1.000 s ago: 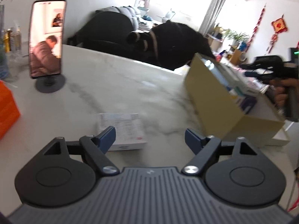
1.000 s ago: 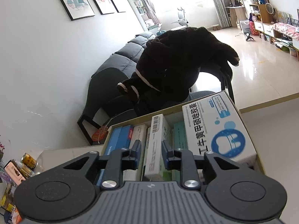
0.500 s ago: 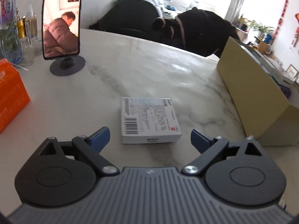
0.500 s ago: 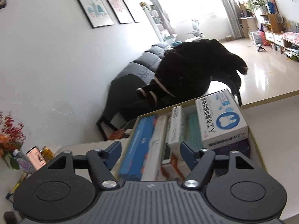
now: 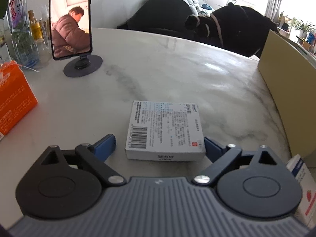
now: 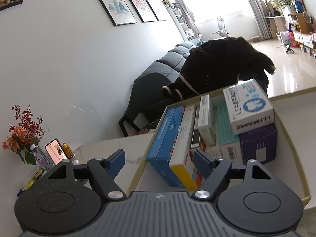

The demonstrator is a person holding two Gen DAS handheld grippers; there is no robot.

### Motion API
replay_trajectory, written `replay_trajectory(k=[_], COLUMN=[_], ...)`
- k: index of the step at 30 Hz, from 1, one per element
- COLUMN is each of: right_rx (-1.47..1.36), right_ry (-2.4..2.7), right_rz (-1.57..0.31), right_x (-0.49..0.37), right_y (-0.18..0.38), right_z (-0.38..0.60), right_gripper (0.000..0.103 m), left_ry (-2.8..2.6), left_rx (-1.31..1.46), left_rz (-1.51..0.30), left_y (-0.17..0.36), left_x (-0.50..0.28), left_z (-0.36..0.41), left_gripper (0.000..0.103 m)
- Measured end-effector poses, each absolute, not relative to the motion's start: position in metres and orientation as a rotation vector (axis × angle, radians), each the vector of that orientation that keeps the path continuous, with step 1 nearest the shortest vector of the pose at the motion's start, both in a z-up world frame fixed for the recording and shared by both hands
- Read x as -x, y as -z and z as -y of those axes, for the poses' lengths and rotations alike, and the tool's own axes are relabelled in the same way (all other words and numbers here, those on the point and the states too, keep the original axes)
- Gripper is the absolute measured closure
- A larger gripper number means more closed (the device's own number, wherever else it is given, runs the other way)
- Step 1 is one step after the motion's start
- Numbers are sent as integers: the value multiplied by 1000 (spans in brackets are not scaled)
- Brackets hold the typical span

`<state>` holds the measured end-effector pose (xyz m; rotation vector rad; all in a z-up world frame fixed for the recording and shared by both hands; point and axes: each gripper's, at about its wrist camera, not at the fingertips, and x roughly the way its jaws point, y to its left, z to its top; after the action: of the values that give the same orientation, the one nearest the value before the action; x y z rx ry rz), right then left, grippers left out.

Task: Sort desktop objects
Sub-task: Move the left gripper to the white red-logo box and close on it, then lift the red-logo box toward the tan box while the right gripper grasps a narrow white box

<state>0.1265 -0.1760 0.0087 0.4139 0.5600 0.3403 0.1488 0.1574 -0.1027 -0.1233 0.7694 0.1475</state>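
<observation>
A flat white medicine box (image 5: pixel 165 132) with a barcode lies on the marble table (image 5: pixel 177 75). My left gripper (image 5: pixel 160 146) is open, its blue fingers on either side of the box's near end, low over the table. The beige cardboard box (image 5: pixel 290 98) stands to the right. In the right wrist view my right gripper (image 6: pixel 159 161) hangs open above that beige box (image 6: pixel 292 158). It holds several medicine boxes standing on edge, among them a blue box (image 6: pixel 167 138) and a white box with a blue tooth logo (image 6: pixel 248 106).
A phone on a round stand (image 5: pixel 71 23) is at the table's far left, with bottles (image 5: pixel 19 31) and an orange carton (image 5: pixel 13 96) nearby. A white carton with a strawberry (image 5: pixel 304 189) sits at the lower right. A black coat (image 5: pixel 233 29) hangs over a chair beyond the table.
My left gripper has come down and forward until the white box lies between its open fingers. My right gripper opened, left the narrow white box in the beige box and pulled up and back.
</observation>
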Motion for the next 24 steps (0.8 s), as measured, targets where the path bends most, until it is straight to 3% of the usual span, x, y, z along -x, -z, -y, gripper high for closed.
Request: replay_trajectory(k=[4, 24], right_rx=[-423, -384], right_ry=[-351, -566], right_rz=[-572, -646], right_x=[-124, -102], right_y=[-1, -15], right_z=[172, 113], right_gripper=[24, 22], left_ry=[-141, 197], left_rx=[119, 179], left_rz=[-741, -534], left_y=[102, 54], left_x=[-146, -87], left_z=[-157, -175], left_gripper=[23, 25])
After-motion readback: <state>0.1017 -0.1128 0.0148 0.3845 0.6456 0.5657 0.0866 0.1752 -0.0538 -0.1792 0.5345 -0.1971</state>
